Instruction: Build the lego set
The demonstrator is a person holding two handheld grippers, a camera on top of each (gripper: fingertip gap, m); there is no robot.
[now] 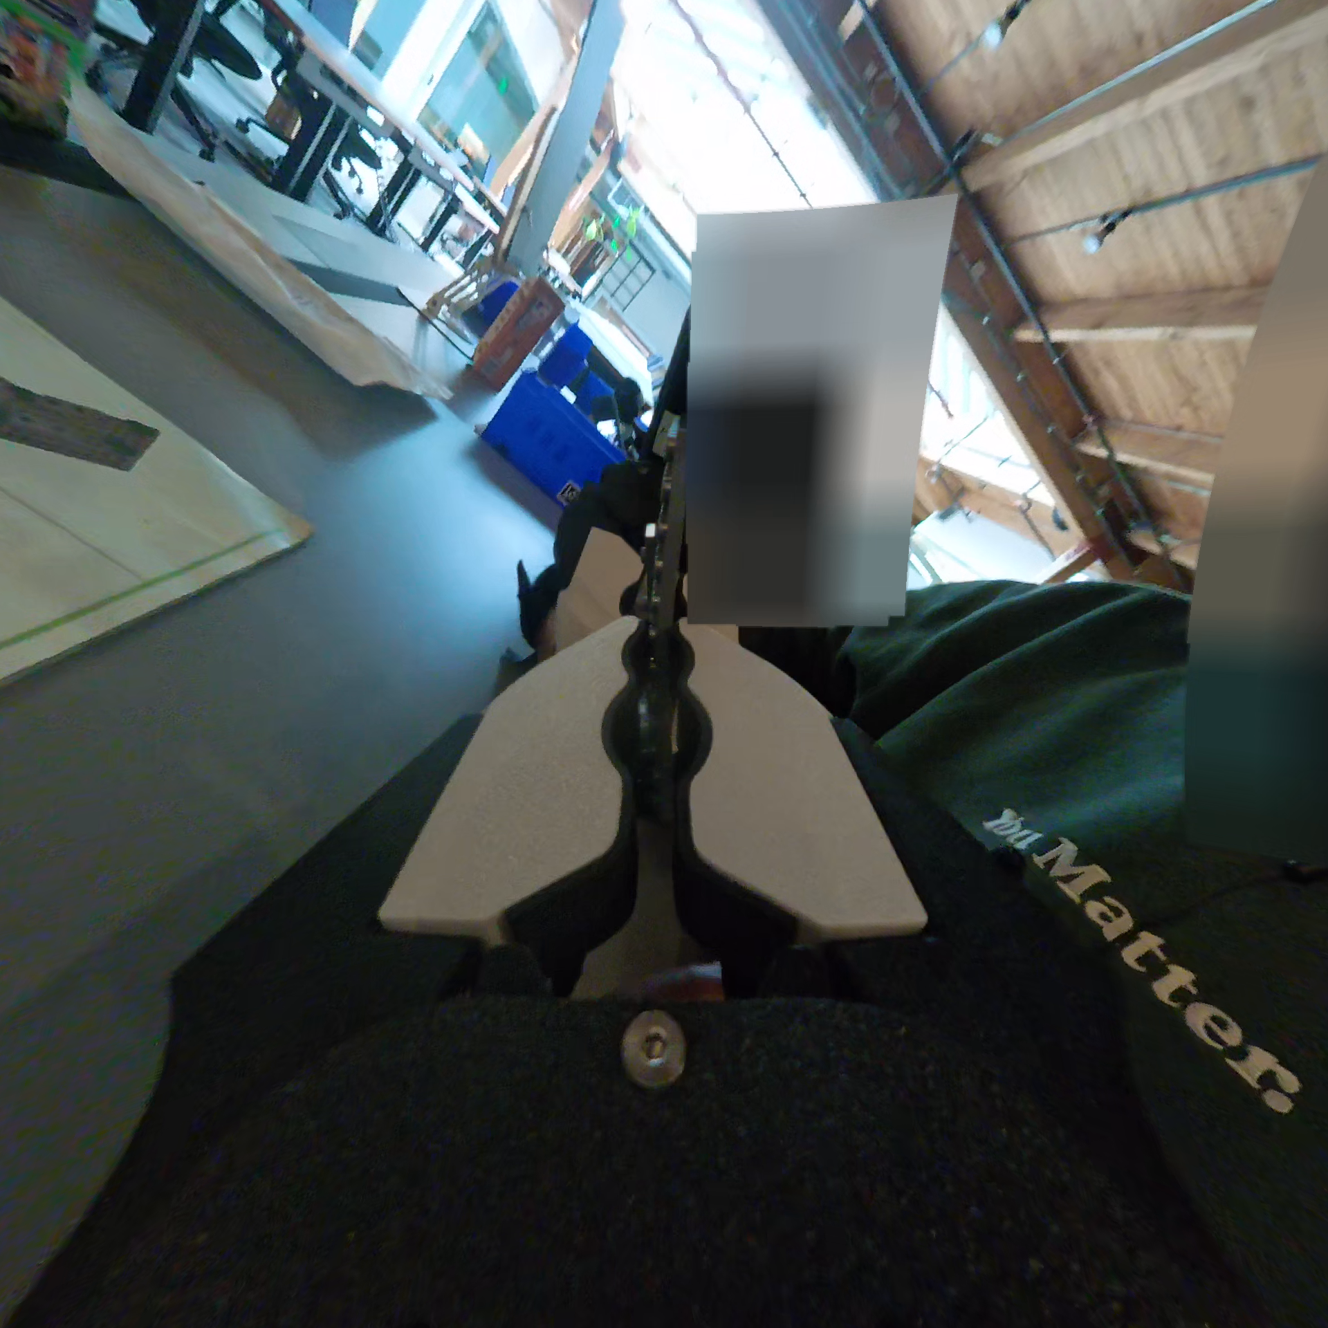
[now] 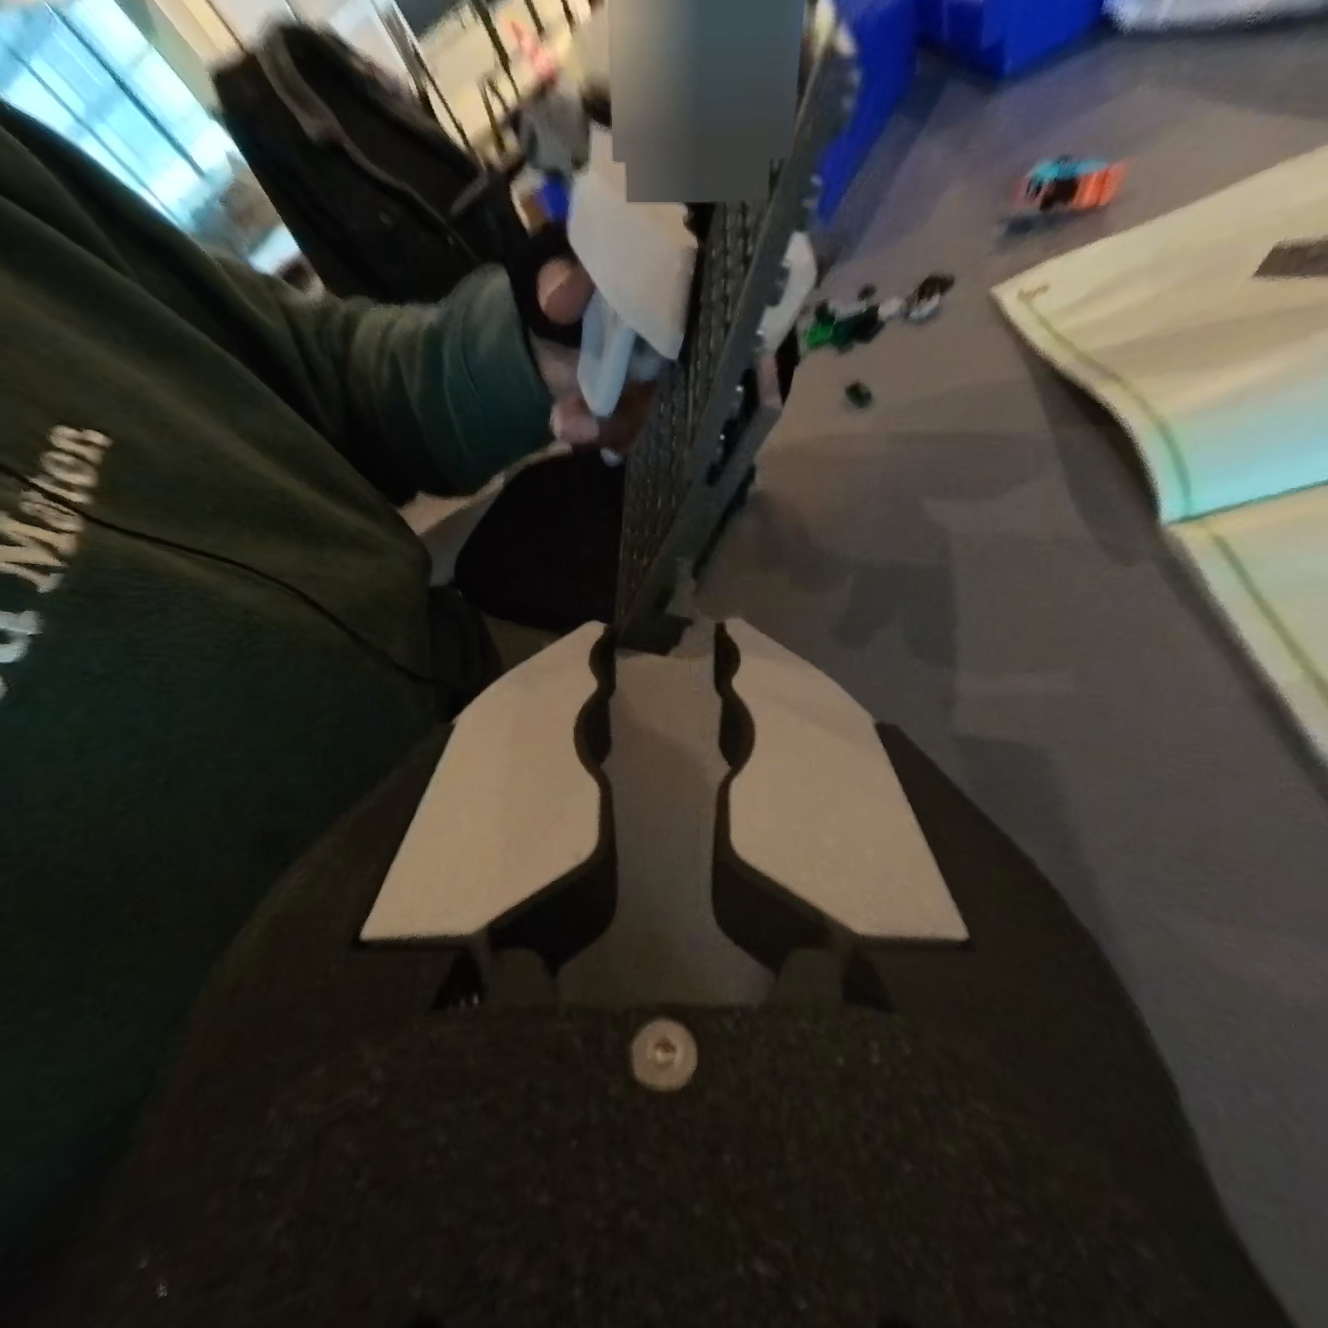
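Note:
A dark grey studded Lego baseplate (image 1: 665, 503) is held on edge above the grey table (image 1: 323, 647). My left gripper (image 1: 655, 632) is shut on one end of it. In the right wrist view the same baseplate (image 2: 683, 431) runs away from the camera, with small dark pieces on its right face. My left gripper (image 2: 639, 287) clamps its far end. My right gripper (image 2: 665, 636) is open. The plate's near end sits just at its fingertips, closer to the left one. Whether they touch I cannot tell.
Loose green and black Lego pieces (image 2: 848, 323) and an orange and teal build (image 2: 1071, 183) lie on the table. A white instruction sheet (image 2: 1186, 402) lies at the right. Blue bins (image 1: 546, 431) and a brown paper bag (image 1: 251, 237) stand farther off. A green sleeve (image 2: 323, 374) is close by. The grippers' ends are close to 6 cm from one another.

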